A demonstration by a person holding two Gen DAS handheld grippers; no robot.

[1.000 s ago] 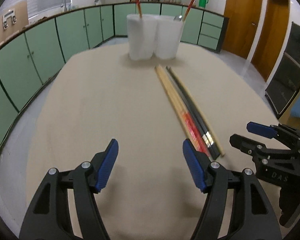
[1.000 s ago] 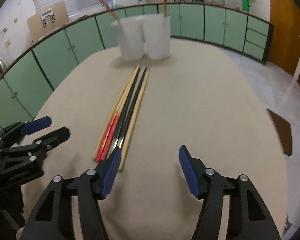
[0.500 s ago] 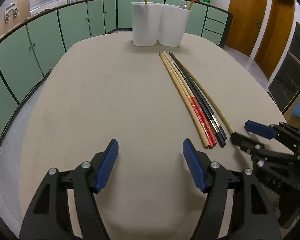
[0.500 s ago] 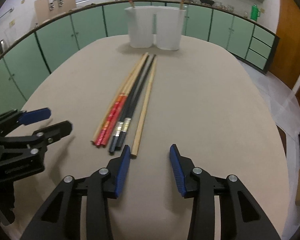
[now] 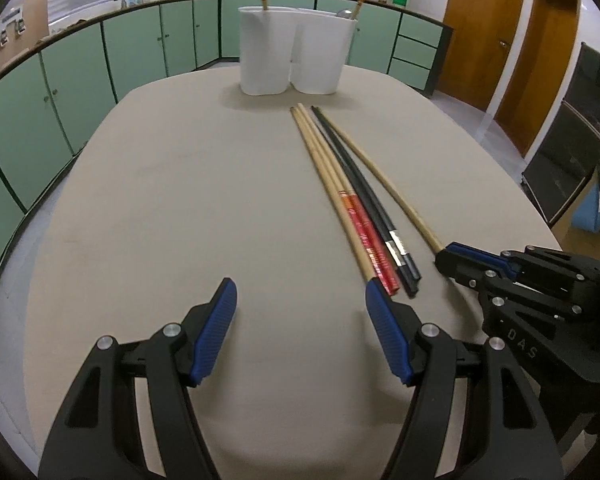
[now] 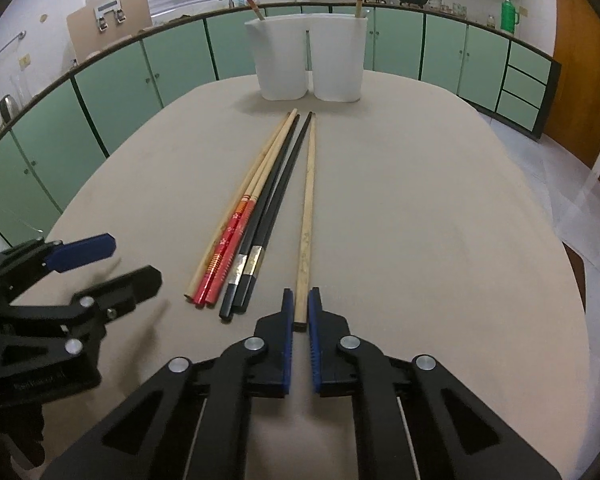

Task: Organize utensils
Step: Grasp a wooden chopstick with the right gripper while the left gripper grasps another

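Note:
Several chopsticks lie on the beige table: a plain wooden chopstick (image 6: 307, 216), two black ones (image 6: 274, 204), two with red ends (image 6: 236, 236). My right gripper (image 6: 299, 312) is shut on the near end of the plain wooden chopstick, which rests on the table; it also shows in the left wrist view (image 5: 460, 258). My left gripper (image 5: 300, 312) is open and empty, just left of the bundle (image 5: 356, 208). A white two-compartment holder (image 6: 308, 64) at the far end has a red chopstick in each side.
Green cabinets (image 5: 60, 92) ring the room beyond the table's (image 5: 160, 200) far and left edges. Wooden doors (image 5: 500, 40) stand at the right. My left gripper appears in the right wrist view (image 6: 100, 264), close to the bundle's near ends.
My right gripper has closed from open onto the near end of the plain wooden chopstick. Both grippers moved forward towards the bundle. The left one stayed open.

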